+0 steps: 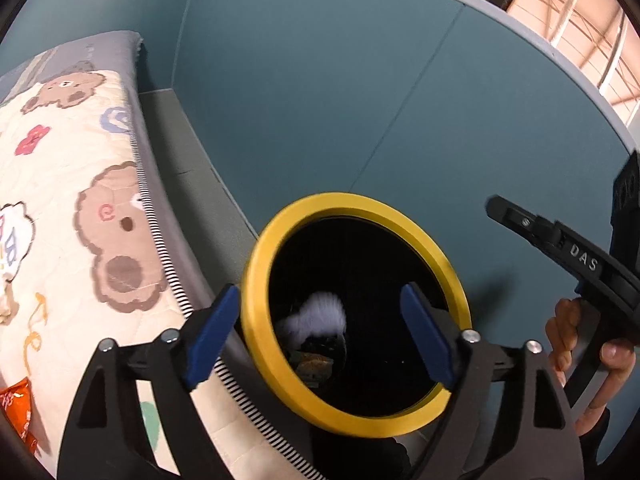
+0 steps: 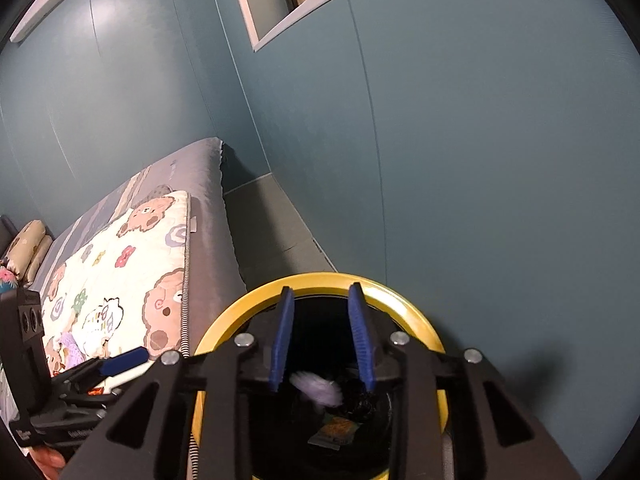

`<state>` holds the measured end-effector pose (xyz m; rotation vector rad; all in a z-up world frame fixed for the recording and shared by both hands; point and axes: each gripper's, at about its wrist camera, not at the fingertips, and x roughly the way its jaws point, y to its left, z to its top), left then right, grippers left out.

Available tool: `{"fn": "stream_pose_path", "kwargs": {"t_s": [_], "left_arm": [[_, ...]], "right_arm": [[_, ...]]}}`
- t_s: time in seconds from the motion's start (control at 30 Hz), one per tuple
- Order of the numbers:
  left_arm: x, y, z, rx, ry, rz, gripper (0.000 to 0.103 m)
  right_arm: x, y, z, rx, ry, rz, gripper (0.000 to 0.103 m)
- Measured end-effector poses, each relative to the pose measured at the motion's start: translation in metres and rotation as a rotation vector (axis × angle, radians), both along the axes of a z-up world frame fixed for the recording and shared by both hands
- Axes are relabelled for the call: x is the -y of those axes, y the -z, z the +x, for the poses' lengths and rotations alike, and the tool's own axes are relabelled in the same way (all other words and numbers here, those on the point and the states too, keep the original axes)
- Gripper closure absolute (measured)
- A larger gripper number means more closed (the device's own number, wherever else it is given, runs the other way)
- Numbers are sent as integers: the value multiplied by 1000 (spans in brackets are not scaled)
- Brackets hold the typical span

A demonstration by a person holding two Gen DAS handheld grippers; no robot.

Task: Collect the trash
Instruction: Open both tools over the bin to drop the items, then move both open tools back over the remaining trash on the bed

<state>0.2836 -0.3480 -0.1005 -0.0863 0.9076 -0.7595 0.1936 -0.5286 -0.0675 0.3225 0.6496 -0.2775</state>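
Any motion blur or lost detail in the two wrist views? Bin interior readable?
Left wrist: white tissue in the yellow-rimmed bin is smeared by motion; bin interior nearly black, only a wrapper legible; window blown out. Right wrist: tissue blurred below the right gripper, bin interior dark, walls bowed by the fisheye.

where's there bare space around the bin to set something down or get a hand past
Bare grey floor runs between the bed's grey side and the teal wall, beyond the yellow-rimmed bin. The bear-print quilt has bare stretches. It is crowded over the bin mouth: the left gripper and the right gripper both hang there, open, above a blurred white scrap.
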Motion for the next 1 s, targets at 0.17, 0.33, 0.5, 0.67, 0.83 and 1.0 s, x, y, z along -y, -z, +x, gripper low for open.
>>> {"fn": "stream_pose_path", "kwargs": {"t_s": [0.17,0.33,0.5,0.67,0.83,1.0], "left_arm": [[-28,-10,1,51,-62,18,15],[-63,-20,-2,92,-121,31,11],[-108,-27,-6,124,-177,35,10],[-151,-37,-10,146,-240,41,9],[-196,-46,-15,153,-314,46,9],[-240,-44,-10,154,-387,64,8]], "right_arm": [[-11,-2,-4,6,-16,2,63],[-32,-7,-5,12,-53,0,56],[-64,-15,-1,29,-116,-14,46],[-99,-22,2,42,-192,-29,40],[-132,-28,6,60,-263,-42,37],[-166,-34,11,65,-333,-53,36]]}}
